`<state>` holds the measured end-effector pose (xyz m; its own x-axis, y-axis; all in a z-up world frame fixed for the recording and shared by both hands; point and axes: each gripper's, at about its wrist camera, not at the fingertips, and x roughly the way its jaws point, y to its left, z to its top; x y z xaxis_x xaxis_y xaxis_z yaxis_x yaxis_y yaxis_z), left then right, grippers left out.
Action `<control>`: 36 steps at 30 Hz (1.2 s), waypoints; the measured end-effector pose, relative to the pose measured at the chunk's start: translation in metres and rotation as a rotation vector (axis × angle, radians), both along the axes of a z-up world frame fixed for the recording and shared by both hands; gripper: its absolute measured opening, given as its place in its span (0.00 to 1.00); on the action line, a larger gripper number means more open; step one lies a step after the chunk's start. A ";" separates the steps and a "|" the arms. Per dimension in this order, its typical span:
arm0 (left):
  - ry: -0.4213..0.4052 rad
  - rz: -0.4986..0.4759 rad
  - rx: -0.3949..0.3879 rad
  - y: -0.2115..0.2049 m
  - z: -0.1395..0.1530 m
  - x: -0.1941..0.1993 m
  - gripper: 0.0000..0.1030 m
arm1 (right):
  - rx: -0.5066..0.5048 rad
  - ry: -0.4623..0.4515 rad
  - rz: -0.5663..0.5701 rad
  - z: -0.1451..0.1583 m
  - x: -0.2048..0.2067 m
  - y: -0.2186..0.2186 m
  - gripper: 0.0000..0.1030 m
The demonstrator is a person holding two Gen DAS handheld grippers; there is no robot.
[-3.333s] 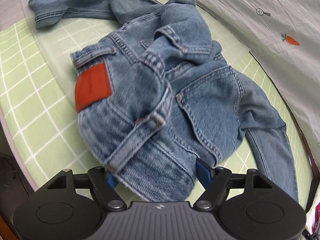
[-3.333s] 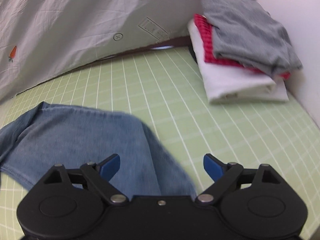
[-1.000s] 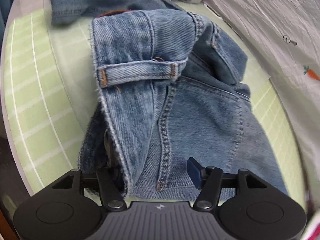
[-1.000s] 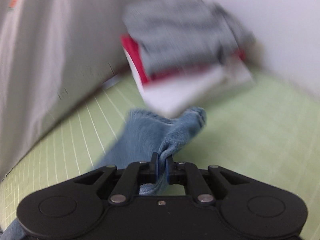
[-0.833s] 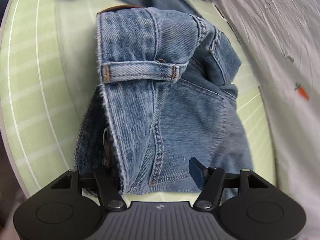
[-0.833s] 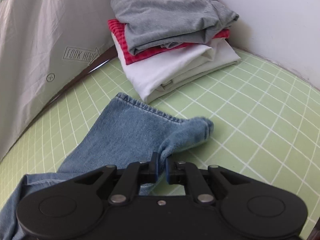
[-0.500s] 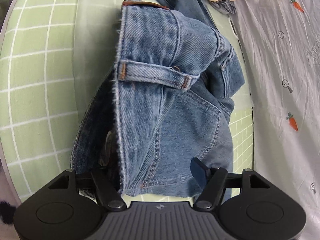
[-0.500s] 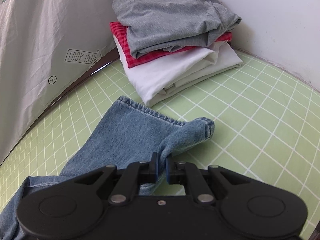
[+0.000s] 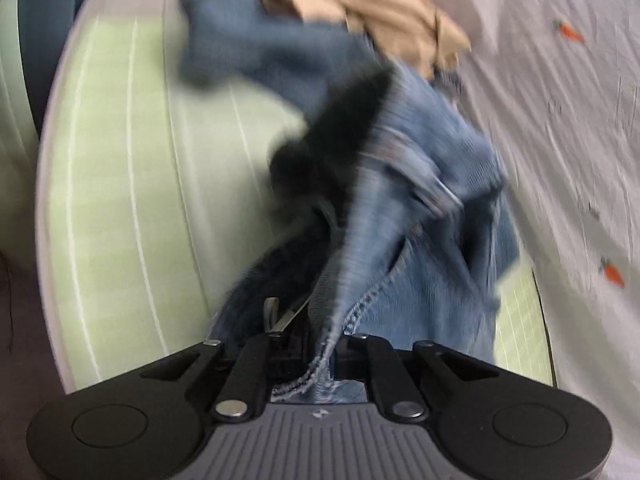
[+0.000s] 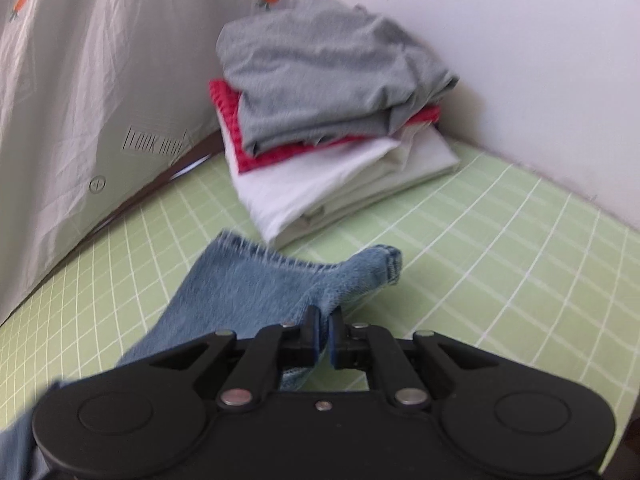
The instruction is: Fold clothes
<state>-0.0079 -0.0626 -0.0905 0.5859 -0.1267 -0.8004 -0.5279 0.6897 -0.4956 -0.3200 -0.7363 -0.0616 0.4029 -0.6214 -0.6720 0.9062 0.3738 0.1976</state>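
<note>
Since half a second earlier, the blue denim jeans (image 9: 420,208) are seen gathered and lifted at the waist end, blurred by motion, where they lay spread flat between wide jaws. The left gripper (image 9: 320,344) is angled steeply down over the green grid-patterned mat (image 9: 120,200), and its jaws are now pinched shut on a fold of the denim. The right gripper (image 10: 324,332) is tilted down more gently, clamped as before on the jeans' leg hem (image 10: 280,280), which is held near the stack of folded grey, red and white clothes (image 10: 332,120). A tan garment (image 9: 360,8) is seen beyond the jeans.
</note>
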 end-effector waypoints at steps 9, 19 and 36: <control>0.037 -0.013 0.250 0.060 0.025 -0.010 0.09 | 0.022 0.079 -0.057 -0.008 -0.049 0.034 0.03; 0.109 -0.135 0.299 0.060 0.007 -0.012 0.10 | 0.015 0.162 -0.091 -0.014 -0.060 0.066 0.39; 0.119 -0.016 0.262 0.050 0.003 -0.019 0.13 | 0.012 0.126 0.162 -0.034 0.064 -0.032 0.64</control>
